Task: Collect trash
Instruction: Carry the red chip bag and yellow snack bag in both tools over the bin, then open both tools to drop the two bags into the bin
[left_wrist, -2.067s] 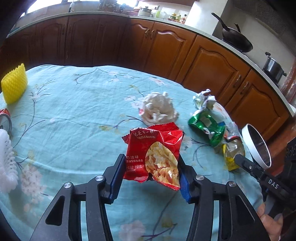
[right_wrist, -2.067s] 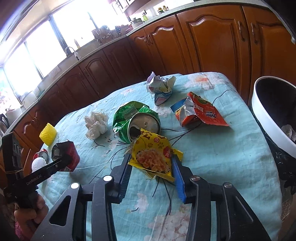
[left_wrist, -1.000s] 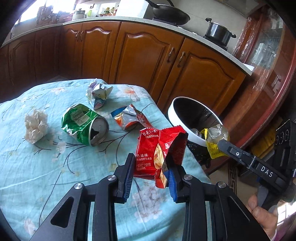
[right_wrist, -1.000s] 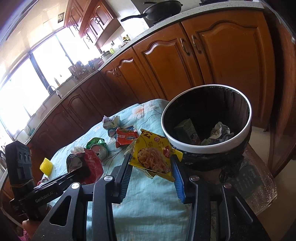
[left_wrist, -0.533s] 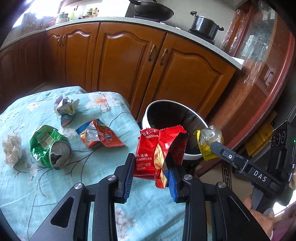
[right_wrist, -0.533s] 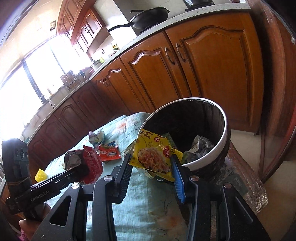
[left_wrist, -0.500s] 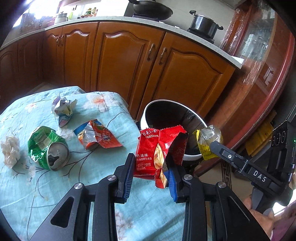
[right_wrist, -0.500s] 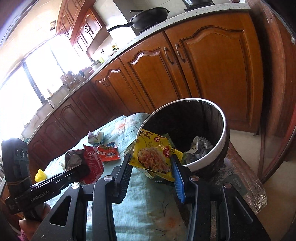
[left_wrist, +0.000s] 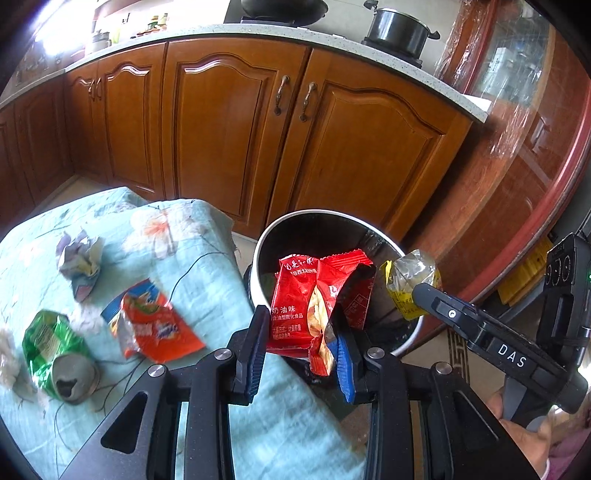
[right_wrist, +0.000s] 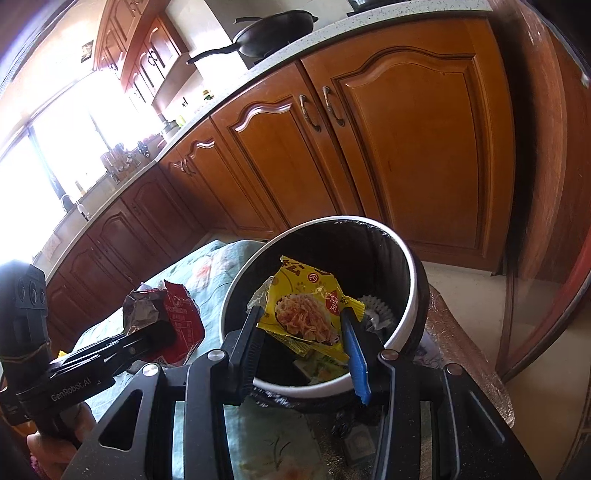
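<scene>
My left gripper (left_wrist: 301, 350) is shut on a red snack wrapper (left_wrist: 295, 306) and holds it at the near rim of the white-rimmed black trash bin (left_wrist: 332, 218). My right gripper (right_wrist: 304, 347) is shut on a yellow noodle wrapper (right_wrist: 306, 306) and holds it over the open bin (right_wrist: 413, 258), which has some trash inside. The right gripper with the yellow wrapper (left_wrist: 410, 284) also shows in the left wrist view, over the bin's right rim. The left gripper with the red wrapper (right_wrist: 181, 310) shows in the right wrist view.
On the light blue floral tablecloth (left_wrist: 207, 266) lie an orange wrapper (left_wrist: 155, 328), a crushed green can (left_wrist: 55, 354) and a crumpled paper (left_wrist: 79, 264). Brown kitchen cabinets (left_wrist: 229, 122) stand behind the bin. The table edge is beside the bin.
Both grippers have moved right from the table toward the bin, each keeping its wrapper. The yellow wrapper is now over the bin opening and the red one at its rim.
</scene>
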